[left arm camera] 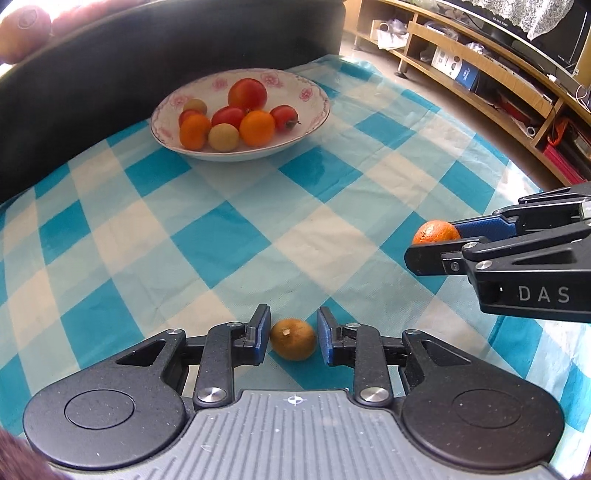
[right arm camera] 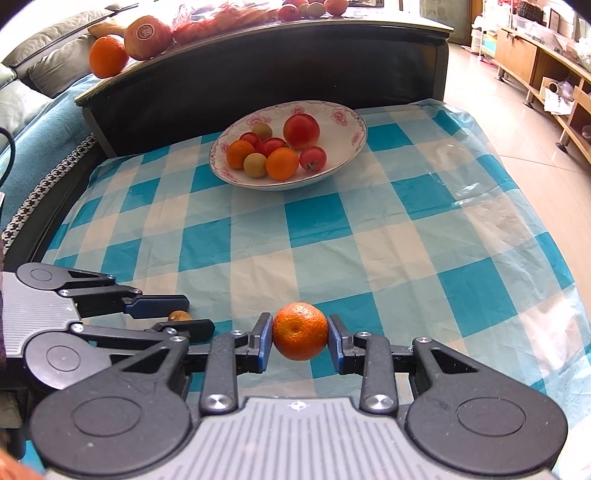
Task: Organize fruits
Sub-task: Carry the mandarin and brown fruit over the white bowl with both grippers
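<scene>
A white flowered bowl (left arm camera: 314,92) (right arm camera: 347,114) at the far side of the checked cloth holds tomatoes, small oranges and pale round fruits. In the left wrist view my left gripper (left arm camera: 293,338) stands open around a small brown fruit (left arm camera: 293,339) lying on the cloth, with a thin gap at each blue pad. My right gripper (right arm camera: 300,338) is shut on a mandarin orange (right arm camera: 300,331), both pads pressed against it. From the left camera the right gripper (left arm camera: 432,242) and its mandarin orange (left arm camera: 436,231) are at the right edge. The left gripper (right arm camera: 195,315) and the brown fruit (right arm camera: 180,316) show at the left of the right wrist view.
A blue-and-white checked cloth (right arm camera: 369,240) covers the table. Behind the bowl rises a dark ledge (right arm camera: 258,55) carrying an orange (right arm camera: 108,55), a larger stickered fruit (right arm camera: 147,35) and more fruit. Wooden shelving (left arm camera: 498,74) lines the right wall. A sofa (right arm camera: 29,92) is at the left.
</scene>
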A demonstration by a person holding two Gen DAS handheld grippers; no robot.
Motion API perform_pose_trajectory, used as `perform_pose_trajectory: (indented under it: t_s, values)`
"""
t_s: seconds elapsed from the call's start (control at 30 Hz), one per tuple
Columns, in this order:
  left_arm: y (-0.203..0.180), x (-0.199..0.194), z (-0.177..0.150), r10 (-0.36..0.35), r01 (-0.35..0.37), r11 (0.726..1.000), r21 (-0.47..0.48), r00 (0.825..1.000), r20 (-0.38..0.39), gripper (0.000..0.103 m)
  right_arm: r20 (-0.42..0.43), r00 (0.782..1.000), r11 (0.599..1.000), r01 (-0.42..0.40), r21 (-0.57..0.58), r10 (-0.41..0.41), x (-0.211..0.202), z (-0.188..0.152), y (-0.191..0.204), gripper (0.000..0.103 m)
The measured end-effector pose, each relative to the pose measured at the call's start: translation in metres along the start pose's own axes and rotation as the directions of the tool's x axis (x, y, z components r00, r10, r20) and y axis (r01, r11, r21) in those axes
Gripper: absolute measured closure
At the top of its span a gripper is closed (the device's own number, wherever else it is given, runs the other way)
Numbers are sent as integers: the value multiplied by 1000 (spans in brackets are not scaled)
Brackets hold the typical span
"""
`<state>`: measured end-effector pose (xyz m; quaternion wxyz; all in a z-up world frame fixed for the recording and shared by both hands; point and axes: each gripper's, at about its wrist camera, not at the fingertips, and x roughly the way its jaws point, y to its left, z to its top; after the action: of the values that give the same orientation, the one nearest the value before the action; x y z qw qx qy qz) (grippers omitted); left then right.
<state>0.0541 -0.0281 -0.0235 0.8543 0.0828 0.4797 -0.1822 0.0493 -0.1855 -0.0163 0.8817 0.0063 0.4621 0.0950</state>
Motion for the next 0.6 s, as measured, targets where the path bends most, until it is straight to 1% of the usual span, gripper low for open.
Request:
perform_pose_trajectory:
  t_s: [0.1, 0.3, 0.5, 0.6]
  values:
    - [-3, -2, -4, 15, -15, 1000, 9, 1000, -4, 67, 2, 1000, 1000, -4, -5, 4, -1, 1, 1, 68]
    - [-5, -4, -9, 18, -18, 1000, 5, 1000, 5, 66, 3, 1000, 1000, -9, -11, 9, -3, -1, 1, 68]
    - [-6, -5, -10, 21, -21, 1000, 5, 1000, 3, 70, 2, 1000, 1000, -10, -17, 10, -3, 0, 3, 68]
    - [-6, -6, -9, 21, -21, 1000, 0, 1000, 5, 71, -2, 1000, 1000, -11, -24, 11, -1, 0, 5, 68]
